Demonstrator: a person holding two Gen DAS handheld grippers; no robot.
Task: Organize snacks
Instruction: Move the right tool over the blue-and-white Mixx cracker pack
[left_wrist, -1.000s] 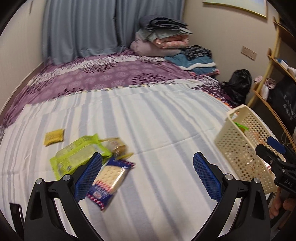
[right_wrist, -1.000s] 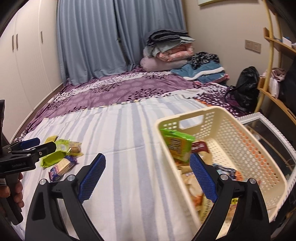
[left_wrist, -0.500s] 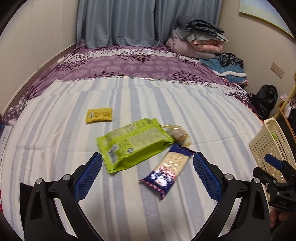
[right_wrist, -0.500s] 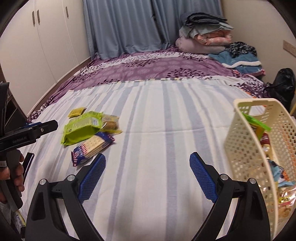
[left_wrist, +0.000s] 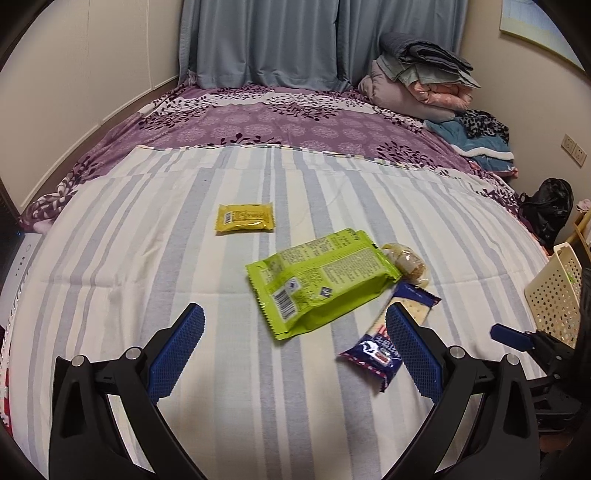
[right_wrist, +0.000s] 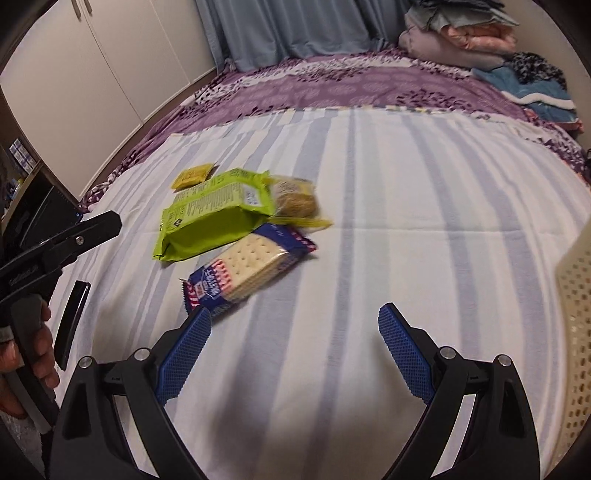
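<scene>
Several snacks lie on the striped sheet: a lime-green bag, a blue cracker pack, a clear-wrapped cake and a small yellow packet. My left gripper hangs open just short of the green bag, its right pad over the cracker pack. My right gripper is open with nothing between its fingers, the cracker pack just beyond its left fingertip. The cream basket stands at the right edge.
Folded bedding and a blue blanket pile up at the far right of the purple cover. A black bag sits off the bed's right side. White wardrobe doors line the left. A hand holds the other gripper's handle.
Both views have swung left from the basket toward the snack pile and come lower and closer. The basket has slid to the right edge. Both sets of jaws have stayed wide apart.
</scene>
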